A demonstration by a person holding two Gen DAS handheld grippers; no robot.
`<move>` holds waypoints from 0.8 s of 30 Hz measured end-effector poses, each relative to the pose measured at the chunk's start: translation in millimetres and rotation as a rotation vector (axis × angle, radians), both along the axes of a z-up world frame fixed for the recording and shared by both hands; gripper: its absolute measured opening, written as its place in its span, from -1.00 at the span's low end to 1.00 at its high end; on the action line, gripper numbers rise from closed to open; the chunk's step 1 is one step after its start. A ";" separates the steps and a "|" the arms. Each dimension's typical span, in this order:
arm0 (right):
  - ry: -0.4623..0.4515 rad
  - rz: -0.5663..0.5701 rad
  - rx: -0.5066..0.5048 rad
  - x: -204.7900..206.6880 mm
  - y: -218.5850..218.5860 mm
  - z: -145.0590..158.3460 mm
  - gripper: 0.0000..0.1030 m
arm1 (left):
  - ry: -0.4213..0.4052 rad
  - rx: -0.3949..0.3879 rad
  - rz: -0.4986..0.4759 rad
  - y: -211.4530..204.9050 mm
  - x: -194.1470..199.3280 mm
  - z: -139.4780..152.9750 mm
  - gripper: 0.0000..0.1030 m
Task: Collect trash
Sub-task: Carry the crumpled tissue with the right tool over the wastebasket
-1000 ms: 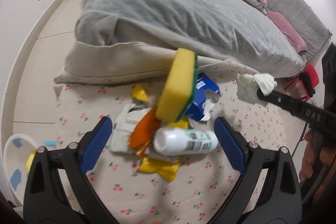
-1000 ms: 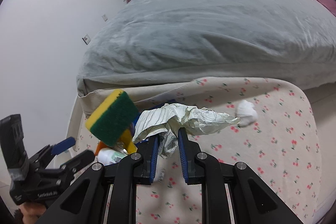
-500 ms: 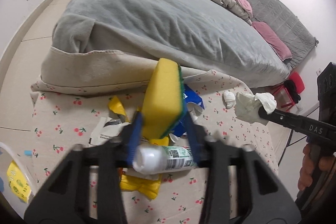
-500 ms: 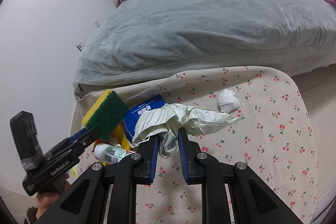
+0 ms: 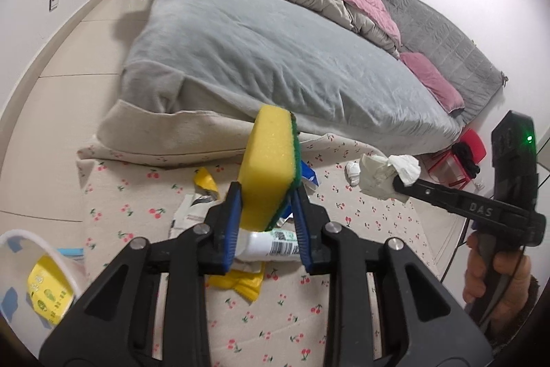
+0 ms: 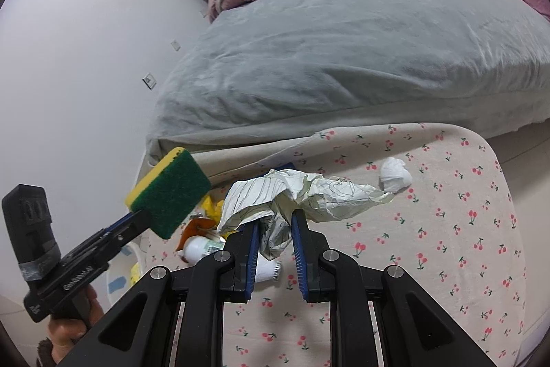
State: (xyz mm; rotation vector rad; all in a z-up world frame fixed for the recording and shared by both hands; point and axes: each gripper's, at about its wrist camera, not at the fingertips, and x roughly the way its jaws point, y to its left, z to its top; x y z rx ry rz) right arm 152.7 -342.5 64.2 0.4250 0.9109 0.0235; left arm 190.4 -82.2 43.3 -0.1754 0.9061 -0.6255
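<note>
Yellow sponge [image 5: 266, 167] between closing fingers [image 5: 231, 222]

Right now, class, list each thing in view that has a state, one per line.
Left gripper: jaws closing on the sponge.
Sponge: clamped, on edge.
Right gripper: shut on crumpled paper.
Crumpled paper: held above the cloth.
White bottle: lying down.
Tissue ball: on cloth.

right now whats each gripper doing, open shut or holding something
Left gripper: jaws closing on the yellow-and-green sponge, which is between the pads.
Right gripper: shut on the crumpled paper.
</note>
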 end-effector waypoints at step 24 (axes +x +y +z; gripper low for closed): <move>-0.035 0.241 0.013 1.7 118.7 7.1 -0.63 | 0.052 0.086 0.187 119.7 -40.8 -9.3 -0.40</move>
